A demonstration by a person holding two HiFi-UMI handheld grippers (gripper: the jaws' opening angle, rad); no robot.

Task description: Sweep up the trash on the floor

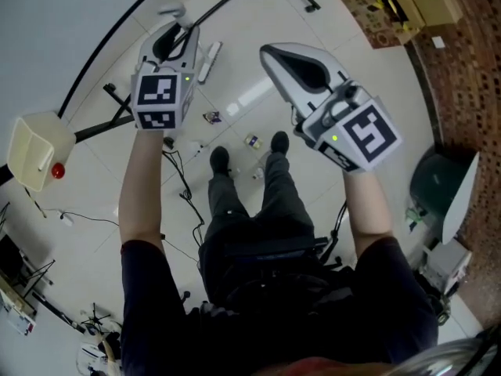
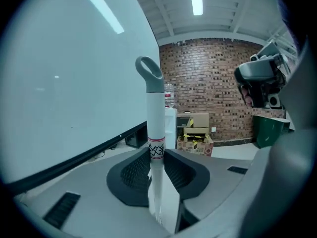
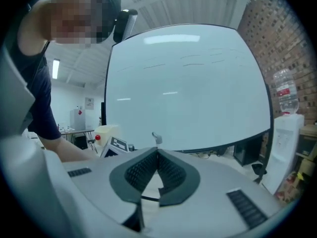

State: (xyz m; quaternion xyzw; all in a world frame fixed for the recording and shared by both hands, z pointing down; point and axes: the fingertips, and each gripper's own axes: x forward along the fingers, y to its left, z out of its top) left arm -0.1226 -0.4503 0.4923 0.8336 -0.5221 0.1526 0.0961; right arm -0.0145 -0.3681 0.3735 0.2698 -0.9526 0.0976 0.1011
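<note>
**Left tool on the pole, trash at my feet**

My left tool [image 2: 157, 157] is clamped on a white pole [image 2: 155, 113]. The pole stands upright between the pads, and its grey loop end [image 2: 149, 72] rises well above the jaws. My right tool [image 3: 157, 155] is pinched together with nothing between its pads. I hold it up at about the same height as the left, the two well apart.

Far below both tools, the trash [image 1: 251, 141] lies on the pale floor [image 1: 258, 22] as a few small scraps. One is just beside the toe of my right shoe [image 1: 279, 142], another [image 1: 212, 117] is a little ahead of my left shoe, and a third lies between my shoes. In the head view they fall in the gap between the two tools, and neither tool nor the visible part of the pole touches them.

Beyond them a big white board [image 2: 74, 83] stands to my left. At the far end are a brick wall [image 2: 218, 83], a cardboard box [image 2: 195, 138] and a green bin [image 2: 267, 128].
</note>
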